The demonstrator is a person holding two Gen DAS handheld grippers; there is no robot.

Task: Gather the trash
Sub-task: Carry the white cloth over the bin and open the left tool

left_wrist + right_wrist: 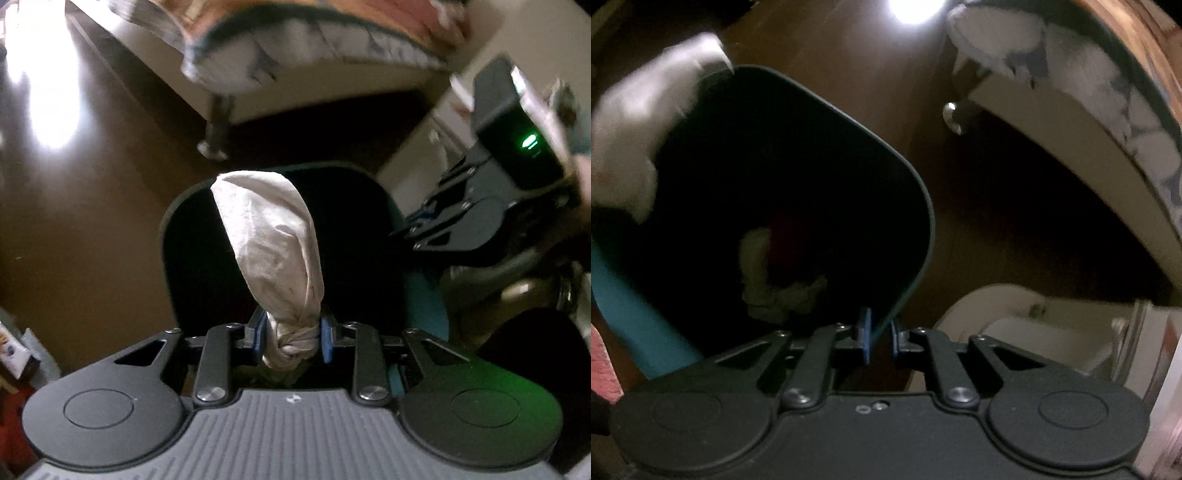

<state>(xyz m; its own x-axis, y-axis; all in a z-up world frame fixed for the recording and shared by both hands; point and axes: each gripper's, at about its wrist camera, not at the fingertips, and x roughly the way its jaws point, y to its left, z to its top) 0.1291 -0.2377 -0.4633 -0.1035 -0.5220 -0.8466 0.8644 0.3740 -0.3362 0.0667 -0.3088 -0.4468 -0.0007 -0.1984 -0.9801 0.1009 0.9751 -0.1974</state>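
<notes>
My left gripper (291, 338) is shut on a crumpled white tissue (273, 251) and holds it over the open mouth of a teal trash bin (177, 206). The tissue shows blurred at the upper left of the right wrist view (635, 122). My right gripper (879, 338) is shut on the near rim of the bin (923, 206), one finger inside and one outside. The right gripper also shows at the right of the left wrist view (410, 221). Inside the dark bin lie pale crumpled pieces of trash (764, 280) and something reddish.
The bin stands on a brown floor (92, 206). A bed with a patterned cover (314, 40) and a metal leg (218, 129) is just beyond it. A white object (1034, 332) sits on the floor at the right. Boxes (14, 354) lie at the left edge.
</notes>
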